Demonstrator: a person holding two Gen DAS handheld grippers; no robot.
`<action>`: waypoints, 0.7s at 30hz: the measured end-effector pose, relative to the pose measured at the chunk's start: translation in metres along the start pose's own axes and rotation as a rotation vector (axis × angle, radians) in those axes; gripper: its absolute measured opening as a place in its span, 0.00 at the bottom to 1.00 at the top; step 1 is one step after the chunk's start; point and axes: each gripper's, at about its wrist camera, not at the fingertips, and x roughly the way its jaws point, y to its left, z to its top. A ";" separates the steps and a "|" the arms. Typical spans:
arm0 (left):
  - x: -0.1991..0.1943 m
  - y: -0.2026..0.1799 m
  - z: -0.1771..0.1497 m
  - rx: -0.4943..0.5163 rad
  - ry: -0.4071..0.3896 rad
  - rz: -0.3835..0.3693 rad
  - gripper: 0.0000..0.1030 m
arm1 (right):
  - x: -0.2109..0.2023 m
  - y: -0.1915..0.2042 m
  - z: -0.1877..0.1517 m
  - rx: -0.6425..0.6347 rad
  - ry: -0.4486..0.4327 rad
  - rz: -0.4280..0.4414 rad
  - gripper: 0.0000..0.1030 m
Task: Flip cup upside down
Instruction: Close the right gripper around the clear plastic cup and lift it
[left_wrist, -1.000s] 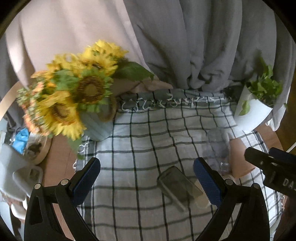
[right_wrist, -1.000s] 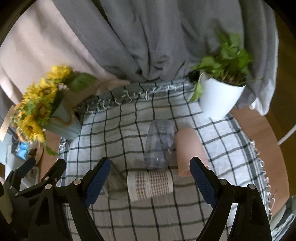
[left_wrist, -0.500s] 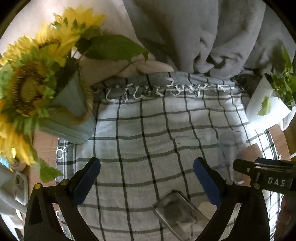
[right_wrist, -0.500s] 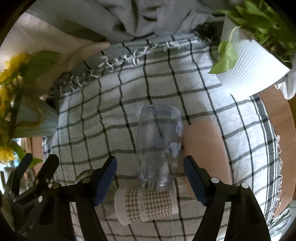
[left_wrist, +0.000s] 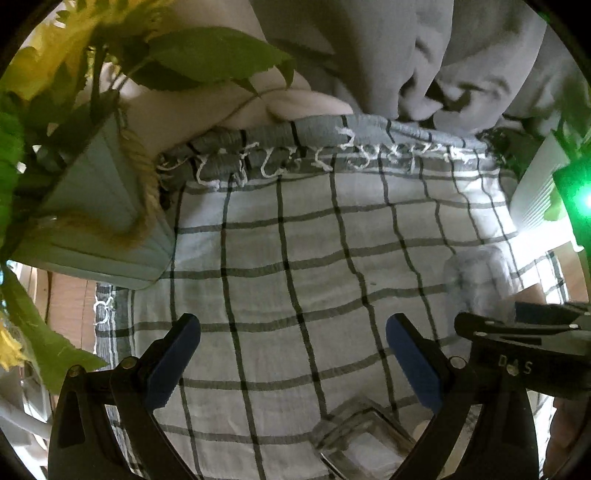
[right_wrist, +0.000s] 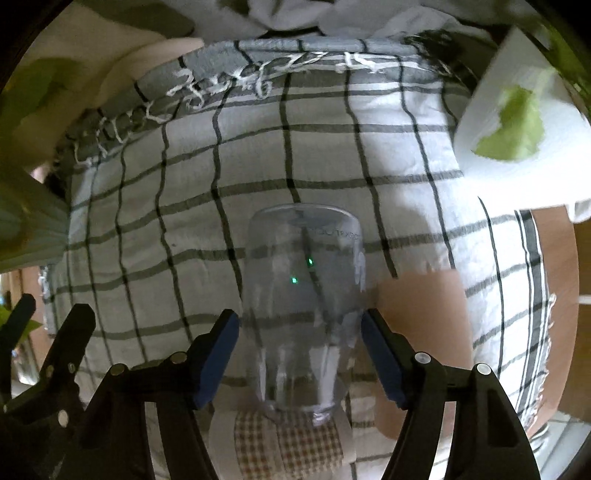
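A clear plastic cup (right_wrist: 303, 302) lies on its side on the checked cloth (right_wrist: 177, 206), base pointing away from me. My right gripper (right_wrist: 300, 350) straddles it with a blue pad close on each side; I cannot tell if the pads touch it. The cup shows faintly in the left wrist view (left_wrist: 476, 280), with the right gripper's fingers (left_wrist: 517, 328) beside it. My left gripper (left_wrist: 293, 363) is open and empty over the cloth.
A pink cup (right_wrist: 424, 332) lies right of the clear one and a checked paper cup (right_wrist: 291, 446) just in front. A square glass (left_wrist: 362, 439) lies near the left gripper. A sunflower vase (left_wrist: 96, 221) stands left, a white plant pot (right_wrist: 517, 129) right.
Both grippers have moved forward and down. The right gripper's jaws have narrowed around the clear cup. The left gripper stays open, with the square glass now behind its fingers.
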 end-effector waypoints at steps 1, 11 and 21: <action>0.002 0.000 0.000 0.000 0.004 0.006 0.99 | 0.003 0.003 0.003 -0.012 0.002 -0.009 0.68; 0.012 -0.002 0.004 0.012 0.020 0.064 0.99 | 0.019 0.008 0.021 -0.031 0.019 -0.004 0.69; -0.044 0.003 -0.012 -0.035 -0.068 0.070 0.99 | -0.055 0.010 -0.007 -0.021 -0.162 0.008 0.69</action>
